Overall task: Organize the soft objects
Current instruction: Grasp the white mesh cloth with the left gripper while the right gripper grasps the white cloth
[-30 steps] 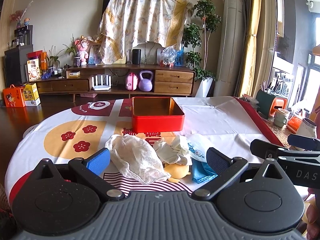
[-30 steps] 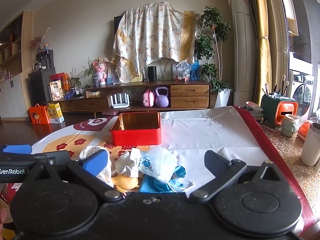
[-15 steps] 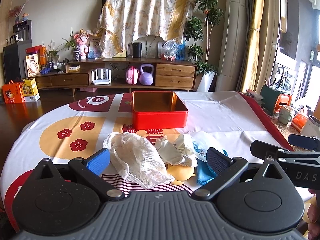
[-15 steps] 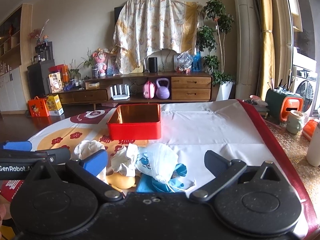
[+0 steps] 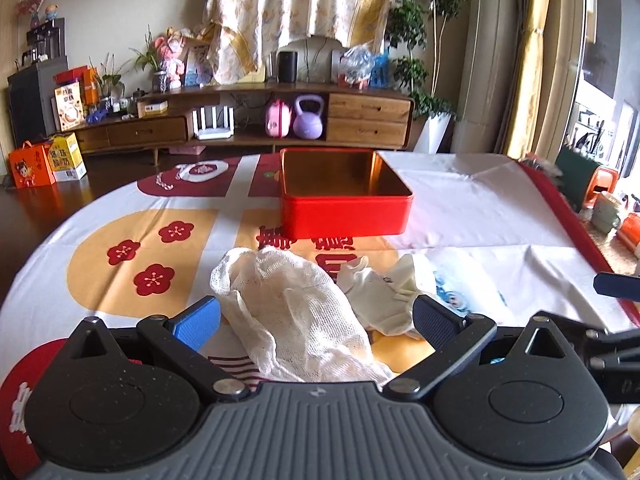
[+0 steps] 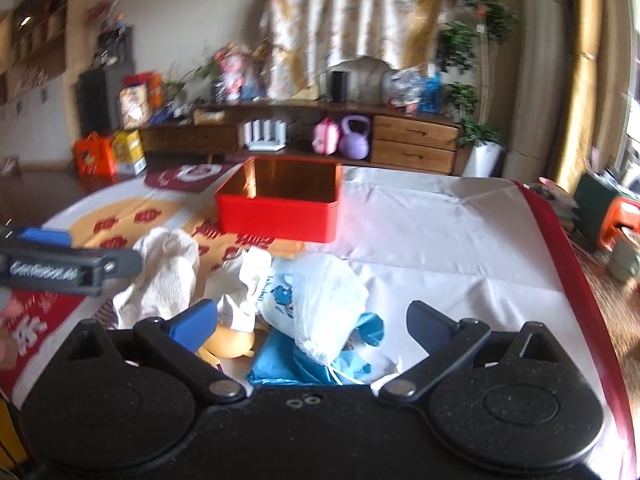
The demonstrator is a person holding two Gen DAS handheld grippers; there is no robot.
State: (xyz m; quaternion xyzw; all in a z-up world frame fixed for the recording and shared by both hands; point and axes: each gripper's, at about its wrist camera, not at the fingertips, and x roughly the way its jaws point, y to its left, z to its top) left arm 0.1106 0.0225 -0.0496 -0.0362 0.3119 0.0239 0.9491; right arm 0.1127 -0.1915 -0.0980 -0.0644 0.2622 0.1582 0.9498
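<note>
A pile of soft things lies on the table's near side. A white mesh cloth (image 5: 296, 312) lies between the open fingers of my left gripper (image 5: 316, 316). Beside it are a small white garment (image 5: 380, 296), a white bag with a blue cartoon print (image 6: 320, 296), a blue cloth (image 6: 288, 364) and a yellow soft toy (image 6: 236, 344). My right gripper (image 6: 312, 320) is open over the bag and blue cloth. An empty red tin box (image 5: 344, 196) stands behind the pile; it also shows in the right wrist view (image 6: 280, 208).
The table wears a white cloth (image 5: 480, 216) with red and yellow prints and a red border on the right. The left gripper's body (image 6: 60, 268) shows at the left of the right wrist view. A wooden sideboard (image 5: 248, 120) stands across the room.
Both grippers have moved forward and down toward the pile. The mesh cloth now sits between the left fingers. The right view is blurred by motion.
</note>
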